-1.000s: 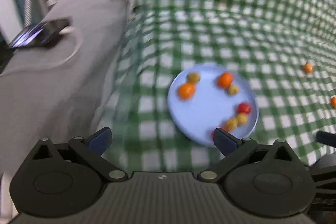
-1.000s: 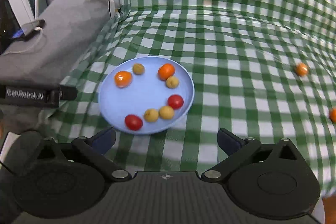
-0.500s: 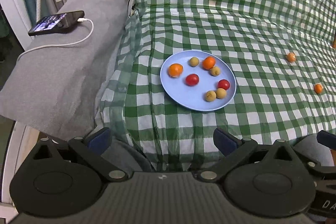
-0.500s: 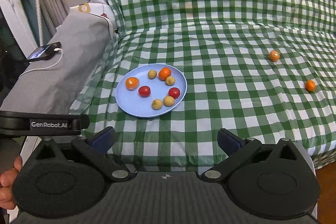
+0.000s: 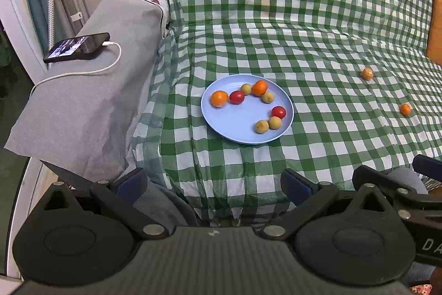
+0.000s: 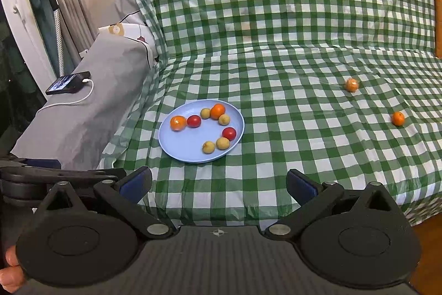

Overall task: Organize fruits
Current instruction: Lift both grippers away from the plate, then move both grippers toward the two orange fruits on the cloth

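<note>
Both grippers, left gripper (image 5: 212, 184) and right gripper (image 6: 219, 183), hold jaws apart, empty; the loose orange (image 6: 398, 118) looks light, round, rolls easily; grip its middle.

A home living room or bedroom is showing here: a sofa-like seat (image 6: 276, 46) is wearing a green checked cover (image 5: 276, 18), a phone (image 5: 76, 47) is charging on a white cable (image 5: 91, 71) on the grey-draped armrest (image 5: 91, 101) at its left edge, and curtains (image 6: 71, 4) are hanging behind.
</note>
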Demonstrator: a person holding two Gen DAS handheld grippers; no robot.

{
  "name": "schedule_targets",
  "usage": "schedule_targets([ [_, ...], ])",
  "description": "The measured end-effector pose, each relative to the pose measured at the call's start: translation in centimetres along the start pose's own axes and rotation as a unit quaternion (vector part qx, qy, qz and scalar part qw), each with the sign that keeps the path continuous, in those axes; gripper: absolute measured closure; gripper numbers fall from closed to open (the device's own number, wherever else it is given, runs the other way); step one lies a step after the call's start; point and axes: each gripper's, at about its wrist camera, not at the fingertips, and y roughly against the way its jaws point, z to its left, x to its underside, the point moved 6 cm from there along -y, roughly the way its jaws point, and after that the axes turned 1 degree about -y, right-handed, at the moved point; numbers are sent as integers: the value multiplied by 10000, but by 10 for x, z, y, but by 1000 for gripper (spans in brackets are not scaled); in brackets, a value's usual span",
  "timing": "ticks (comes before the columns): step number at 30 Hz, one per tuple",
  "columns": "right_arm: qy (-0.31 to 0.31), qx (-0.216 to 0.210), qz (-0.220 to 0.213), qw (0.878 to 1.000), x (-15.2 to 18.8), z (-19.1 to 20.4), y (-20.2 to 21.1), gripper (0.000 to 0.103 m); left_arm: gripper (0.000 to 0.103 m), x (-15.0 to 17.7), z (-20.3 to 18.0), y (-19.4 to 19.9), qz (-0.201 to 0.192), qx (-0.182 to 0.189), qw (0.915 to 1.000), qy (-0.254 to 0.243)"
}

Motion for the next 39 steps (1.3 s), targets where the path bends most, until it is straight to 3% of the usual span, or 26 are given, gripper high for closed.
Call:
schedule_targets([
  [25, 127, -9, 136, 9998, 3, 5, -7, 1, 0, -4, 7, -9, 110, -52, 9999, 33],
  [39, -156, 92, 29, 9998, -8, -25, -22, 1, 0, -23, -20, -26, 298, 82, 9993, -197],
])
